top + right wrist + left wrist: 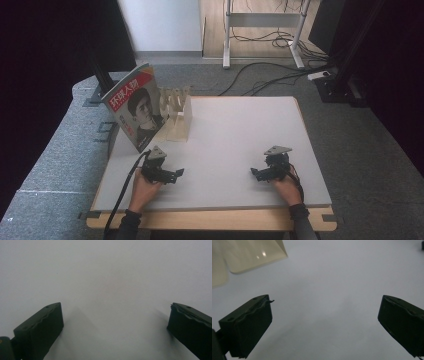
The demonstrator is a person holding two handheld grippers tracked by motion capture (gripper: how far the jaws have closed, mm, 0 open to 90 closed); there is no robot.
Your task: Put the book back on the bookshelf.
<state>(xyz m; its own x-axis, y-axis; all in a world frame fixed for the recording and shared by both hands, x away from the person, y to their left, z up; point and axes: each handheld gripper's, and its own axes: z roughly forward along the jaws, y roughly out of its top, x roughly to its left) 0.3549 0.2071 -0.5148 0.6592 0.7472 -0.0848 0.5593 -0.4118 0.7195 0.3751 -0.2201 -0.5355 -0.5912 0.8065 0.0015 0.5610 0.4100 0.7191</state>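
The table (240,140) carries a magazine (134,106) propped upright at its far left corner, leaning against a pale wooden rack (177,114). Both tools rest on the near half, well apart from them. The left gripper (172,173) and right gripper (256,173) have their jaws spread wide, holding nothing (a starting pose, I judge). Next the left one must reach forward to the magazine.
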